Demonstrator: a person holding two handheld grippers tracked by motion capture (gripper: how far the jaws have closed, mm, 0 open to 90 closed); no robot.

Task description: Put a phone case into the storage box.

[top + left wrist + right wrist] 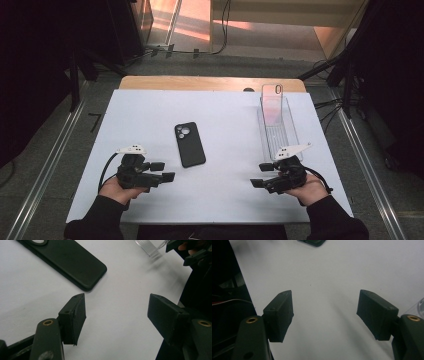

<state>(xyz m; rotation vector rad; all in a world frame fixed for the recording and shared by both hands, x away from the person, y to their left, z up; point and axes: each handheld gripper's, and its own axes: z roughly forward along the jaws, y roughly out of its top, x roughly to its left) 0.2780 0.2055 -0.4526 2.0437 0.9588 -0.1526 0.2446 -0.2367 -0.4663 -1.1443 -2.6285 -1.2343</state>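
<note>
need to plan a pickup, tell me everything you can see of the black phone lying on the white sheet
The flat black matte phone with rounded corners lies face down near the middle of the white sheet, its camera cluster of pale lenses at the far end. It sits slightly askew, long axis running roughly away from the person. Its back looks smooth and rubbery, like a case. Nothing touches it but the sheet; in the left gripper view its near corner lies just beyond the open jaws.

Black phone [312, 242] cut off above

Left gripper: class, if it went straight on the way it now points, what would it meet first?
Judging from the high view, the open left gripper points across the white table cover toward the right gripper. The black phone lies off that line, so probably that gripper first; depth is unclear.
</note>
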